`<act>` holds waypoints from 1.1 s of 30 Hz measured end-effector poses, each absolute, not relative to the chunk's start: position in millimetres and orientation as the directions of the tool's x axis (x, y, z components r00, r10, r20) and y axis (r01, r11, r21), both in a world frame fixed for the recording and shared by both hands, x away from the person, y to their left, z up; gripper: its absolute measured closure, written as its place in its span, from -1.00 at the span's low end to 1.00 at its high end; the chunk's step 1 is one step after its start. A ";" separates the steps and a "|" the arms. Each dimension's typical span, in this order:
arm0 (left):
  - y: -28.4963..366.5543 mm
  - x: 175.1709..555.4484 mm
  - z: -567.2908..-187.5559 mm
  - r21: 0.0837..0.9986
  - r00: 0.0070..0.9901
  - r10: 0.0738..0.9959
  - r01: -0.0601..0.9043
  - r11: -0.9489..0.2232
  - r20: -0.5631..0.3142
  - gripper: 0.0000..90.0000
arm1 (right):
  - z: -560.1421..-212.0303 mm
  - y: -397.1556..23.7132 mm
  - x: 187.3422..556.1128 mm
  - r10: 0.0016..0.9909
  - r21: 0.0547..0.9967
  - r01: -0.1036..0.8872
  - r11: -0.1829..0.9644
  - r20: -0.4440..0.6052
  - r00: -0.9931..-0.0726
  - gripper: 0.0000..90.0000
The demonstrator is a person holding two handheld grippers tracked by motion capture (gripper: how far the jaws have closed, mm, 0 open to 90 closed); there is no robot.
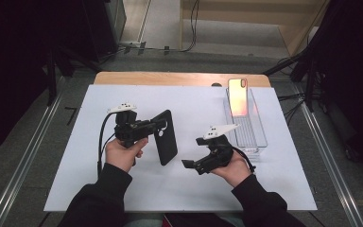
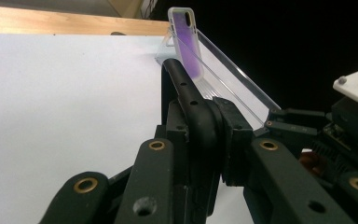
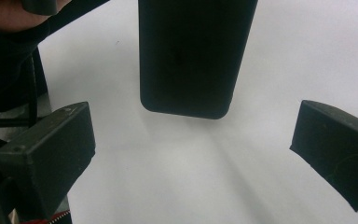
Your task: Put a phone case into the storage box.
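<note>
Left tool (image 1: 155,126) clenched on black phone case (image 1: 166,137) | right tool (image 1: 192,152) released

Surface (image 1: 137,78): a light wooden top in front of me, its bare far edge showing as a strip beyond the sheet.
Cover (image 1: 123,189): a white sheet lies flat on my surface and covers nearly all of it, reaching to the near edge where my sleeves come in.
Tray (image 1: 262,137): a clear, long plastic tray stands directly on the white sheet at my far right, running away from me.
In the tray: a phone case (image 1: 238,97) leans upright at its far end, pinkish in the high view, purple in my left gripper view.
</note>
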State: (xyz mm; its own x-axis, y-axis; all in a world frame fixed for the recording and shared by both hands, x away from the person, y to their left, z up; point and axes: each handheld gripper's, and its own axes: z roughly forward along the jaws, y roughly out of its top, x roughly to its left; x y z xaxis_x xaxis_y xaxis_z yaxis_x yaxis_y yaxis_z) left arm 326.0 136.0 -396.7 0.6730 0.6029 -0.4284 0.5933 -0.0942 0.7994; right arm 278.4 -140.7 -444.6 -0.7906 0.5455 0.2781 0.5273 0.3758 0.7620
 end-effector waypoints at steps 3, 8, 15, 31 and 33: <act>133.3 323.0 -396.9 0.806 0.683 0.598 0.583 -0.102 -0.419 0.73 | -444.3 -139.0 277.8 0.555 0.764 0.525 0.374 0.269 -0.787 -1.00; 130.5 319.3 -397.9 0.811 0.690 0.591 0.576 -0.099 -0.418 0.73 | -444.5 -135.9 279.6 0.572 0.760 0.549 0.349 0.292 -0.767 -1.00; 124.7 314.2 -400.0 0.809 0.688 0.590 0.580 -0.097 -0.423 0.73 | -440.6 -132.0 282.2 0.613 0.777 0.548 0.310 0.278 -0.740 -1.00; 117.0 303.6 -405.0 0.796 0.679 0.585 0.598 -0.092 -0.442 0.73 | -434.7 -116.8 285.1 0.657 0.813 0.530 0.240 0.266 -0.706 -1.00; 115.7 302.6 -405.5 0.795 0.678 0.586 0.600 -0.092 -0.444 0.73 | -434.7 -114.4 285.3 0.661 0.817 0.526 0.237 0.261 -0.703 -1.00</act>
